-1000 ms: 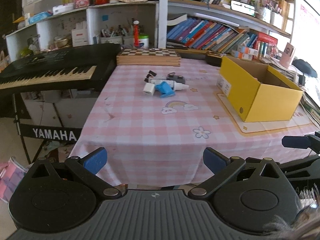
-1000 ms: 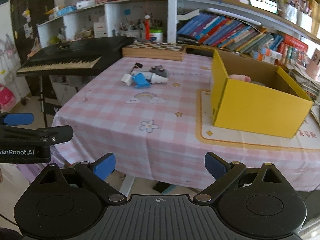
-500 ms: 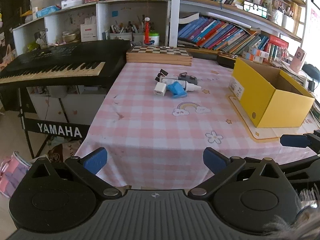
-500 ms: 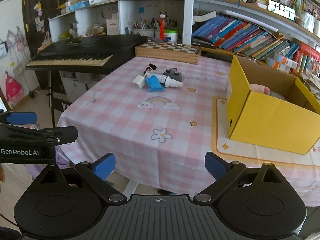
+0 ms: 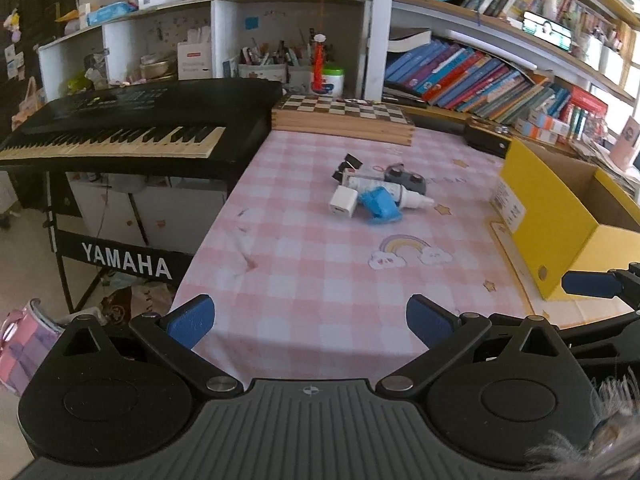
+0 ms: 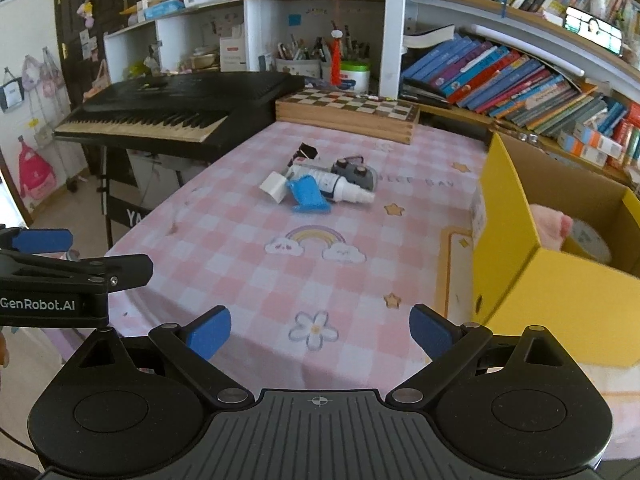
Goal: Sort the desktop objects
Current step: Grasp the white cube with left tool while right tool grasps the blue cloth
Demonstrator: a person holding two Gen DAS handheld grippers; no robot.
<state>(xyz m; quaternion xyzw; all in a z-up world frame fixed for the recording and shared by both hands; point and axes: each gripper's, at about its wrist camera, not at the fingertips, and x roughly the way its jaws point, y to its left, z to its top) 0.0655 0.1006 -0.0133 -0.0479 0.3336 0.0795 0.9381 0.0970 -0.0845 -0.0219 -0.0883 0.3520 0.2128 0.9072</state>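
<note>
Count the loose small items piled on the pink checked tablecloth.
5 visible: white square charger at left, blue plastic piece beside it, white spray bottle behind, dark grey gadget at right, black binder clip farthest back. More may be hidden underneath.

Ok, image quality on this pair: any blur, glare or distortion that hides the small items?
Left wrist view: strong fisheye bending of the bookshelves, blown-out window light at the right edge, yet the pile of small items is sharp. Right wrist view: same curvature, slight softness on the near corner of the yellow box, and the pile reads clearly on the checked tablecloth.
</note>
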